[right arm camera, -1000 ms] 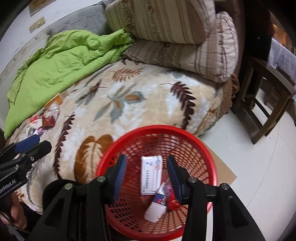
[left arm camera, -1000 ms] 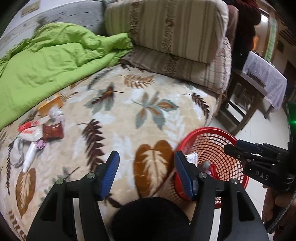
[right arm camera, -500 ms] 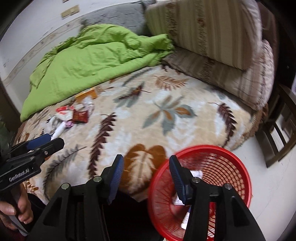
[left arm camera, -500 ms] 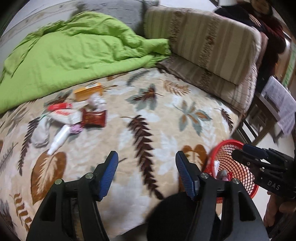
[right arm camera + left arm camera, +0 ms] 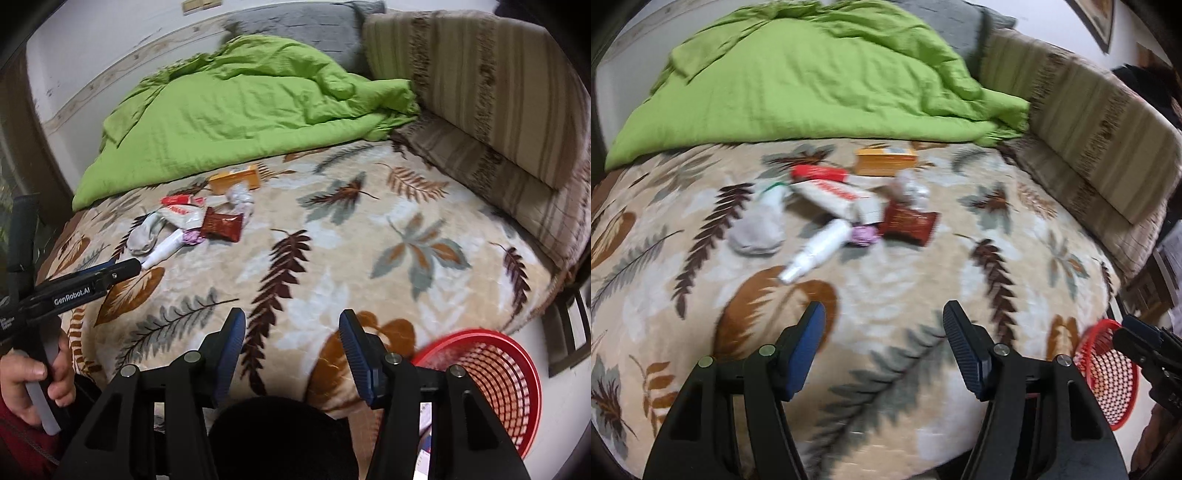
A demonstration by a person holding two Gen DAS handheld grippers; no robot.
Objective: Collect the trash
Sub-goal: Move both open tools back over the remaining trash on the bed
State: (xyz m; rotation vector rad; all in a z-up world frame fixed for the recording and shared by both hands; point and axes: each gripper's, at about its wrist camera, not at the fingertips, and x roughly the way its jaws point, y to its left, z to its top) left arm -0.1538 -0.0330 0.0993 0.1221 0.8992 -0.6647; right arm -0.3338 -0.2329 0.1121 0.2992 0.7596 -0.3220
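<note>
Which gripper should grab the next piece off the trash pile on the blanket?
Left. Left gripper is open, empty and faces the trash pile; in the right view its tip sits beside the white tube. Right gripper, empty too, sits back by the red basket.

Left gripper (image 5: 884, 325): black plastic frame, two angled arms, silver round screws at pivots, blue ribbed pads on fingers (image 5: 962, 350). Right gripper (image 5: 291, 332): same build, black arms, silver screws, blue pads. White "GenRobot.AI" lettering on left gripper's side, at 9 o'clock in right view. Hand (image 5: 26, 384) below it, dark red sleeve at 8 o'clock.
</note>
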